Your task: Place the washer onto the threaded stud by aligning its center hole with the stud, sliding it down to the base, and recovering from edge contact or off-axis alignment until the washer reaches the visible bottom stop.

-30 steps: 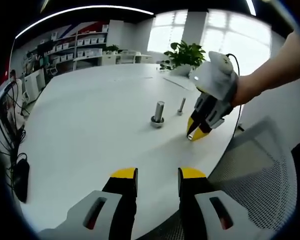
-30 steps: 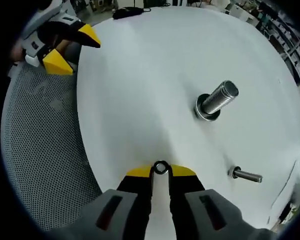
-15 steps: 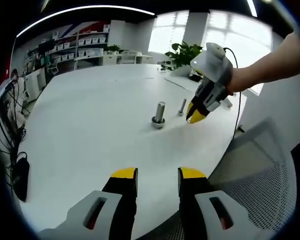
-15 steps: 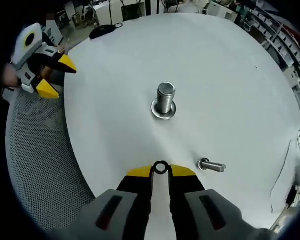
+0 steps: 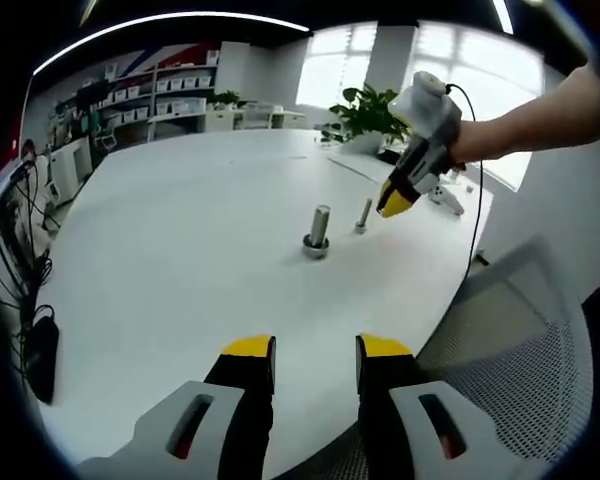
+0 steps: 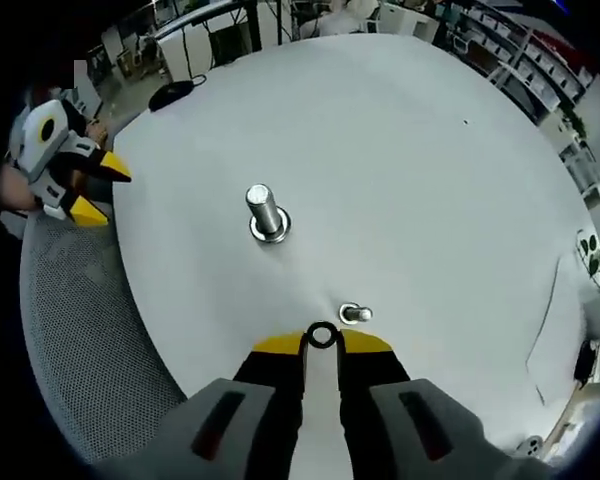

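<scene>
While my right hand-held gripper (image 6: pixel 322 343) pinches the washer (image 6: pixel 322 336) by its rim above the white desk (image 6: pixel 430 180), the thin threaded stud (image 6: pixel 356 314) stands just beyond it, and a thicker stud (image 6: pixel 266 212) stands farther off. My left hand-held gripper (image 5: pixel 315 348) hangs empty, jaws apart, at the near desk edge. If I descend tilted, the washer could catch the stud's tip, cock or slip free. From above, the thin stud's bottom stop is hard to make out, and my jaws hide much of the washer.
</scene>
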Motion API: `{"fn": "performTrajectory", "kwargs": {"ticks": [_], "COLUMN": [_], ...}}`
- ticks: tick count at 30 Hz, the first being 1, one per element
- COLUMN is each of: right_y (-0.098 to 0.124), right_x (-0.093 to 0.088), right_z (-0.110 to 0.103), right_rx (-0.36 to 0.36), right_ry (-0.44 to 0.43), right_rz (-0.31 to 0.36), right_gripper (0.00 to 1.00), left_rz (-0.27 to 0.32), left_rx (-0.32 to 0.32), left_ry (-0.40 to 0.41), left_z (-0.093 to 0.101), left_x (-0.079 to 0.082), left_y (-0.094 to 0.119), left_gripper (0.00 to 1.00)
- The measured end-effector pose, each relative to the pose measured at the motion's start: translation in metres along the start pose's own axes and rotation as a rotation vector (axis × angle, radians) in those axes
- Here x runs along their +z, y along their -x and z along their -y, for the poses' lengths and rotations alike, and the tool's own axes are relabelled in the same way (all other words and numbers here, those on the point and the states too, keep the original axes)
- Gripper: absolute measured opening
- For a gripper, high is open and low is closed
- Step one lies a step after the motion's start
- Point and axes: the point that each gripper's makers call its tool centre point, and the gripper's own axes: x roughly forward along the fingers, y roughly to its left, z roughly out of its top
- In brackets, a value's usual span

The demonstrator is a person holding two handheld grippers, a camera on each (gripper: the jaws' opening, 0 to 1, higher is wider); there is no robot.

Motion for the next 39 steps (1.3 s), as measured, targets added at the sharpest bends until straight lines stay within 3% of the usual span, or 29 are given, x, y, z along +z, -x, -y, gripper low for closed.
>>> {"fn": "performTrajectory", "kwargs": {"ticks": [18,39], "right_y": [0.006,-0.002], "right_x": [0.013,0.011], "right_z": [0.018,0.024], "right_rx": [-0.054,-0.045], "right_ry": [0.039,0.058], "right_rz": [0.006,-0.020], "right_gripper": [0.14,0.14], "left_rz": [0.002,0.006], "left_rx": [-0.007,-0.003], "left_ry": [-0.002,0.002], "left_z": [0.001,0.000], "left_x": [0.000,0.001], "left_y": [0.000,0.000], "left_gripper": [0.30,0.30]}}
